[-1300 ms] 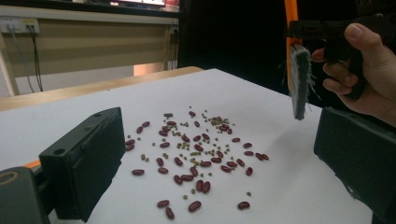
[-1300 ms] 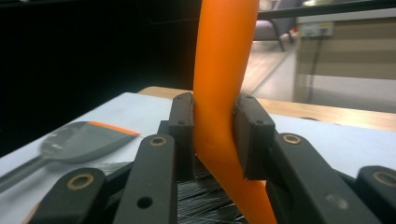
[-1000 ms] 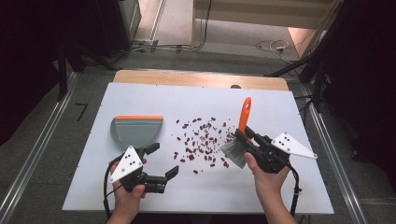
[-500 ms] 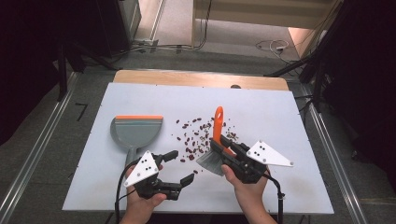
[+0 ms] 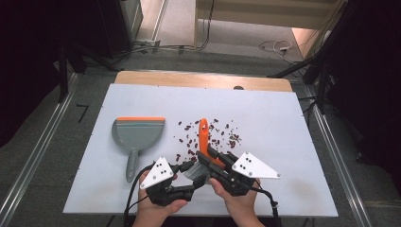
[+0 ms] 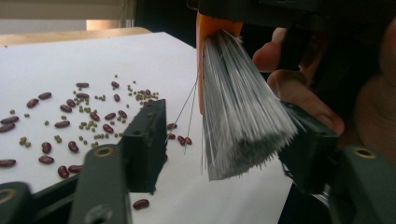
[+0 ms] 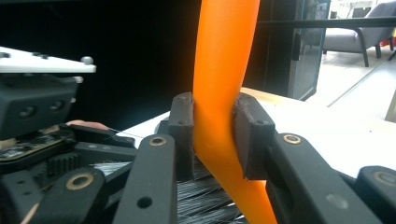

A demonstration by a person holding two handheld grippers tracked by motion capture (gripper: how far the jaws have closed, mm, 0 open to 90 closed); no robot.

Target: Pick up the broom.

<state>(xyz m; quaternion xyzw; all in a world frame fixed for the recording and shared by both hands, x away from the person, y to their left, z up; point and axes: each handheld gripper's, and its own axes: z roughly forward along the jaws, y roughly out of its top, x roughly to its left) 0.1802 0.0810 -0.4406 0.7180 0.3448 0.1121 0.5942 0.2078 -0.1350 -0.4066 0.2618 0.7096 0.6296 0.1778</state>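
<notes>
A small brush with an orange handle (image 5: 203,136) and grey bristles (image 6: 240,116) is held near the table's front edge. My right gripper (image 5: 213,160) is shut on the handle (image 7: 219,93), both pads pressing its sides. My left gripper (image 5: 191,178) has come up to the brush head, and its jaws have just been closing with the bristles between them. In the left gripper view the left pad (image 6: 147,140) still stands clear of the bristles, while the right pad (image 6: 306,156) sits against their edge. Red beans and small green beans (image 5: 213,135) lie scattered in mid-table.
A grey dustpan with an orange lip (image 5: 137,133) lies at the left of the white board (image 5: 293,118), handle toward me. A wooden tabletop edge (image 5: 189,78) runs behind the board. Metal rails flank the table.
My right gripper has carried the brush leftward and nearer to me. My left gripper has moved right to meet it, and its jaws have narrowed around the bristles.
</notes>
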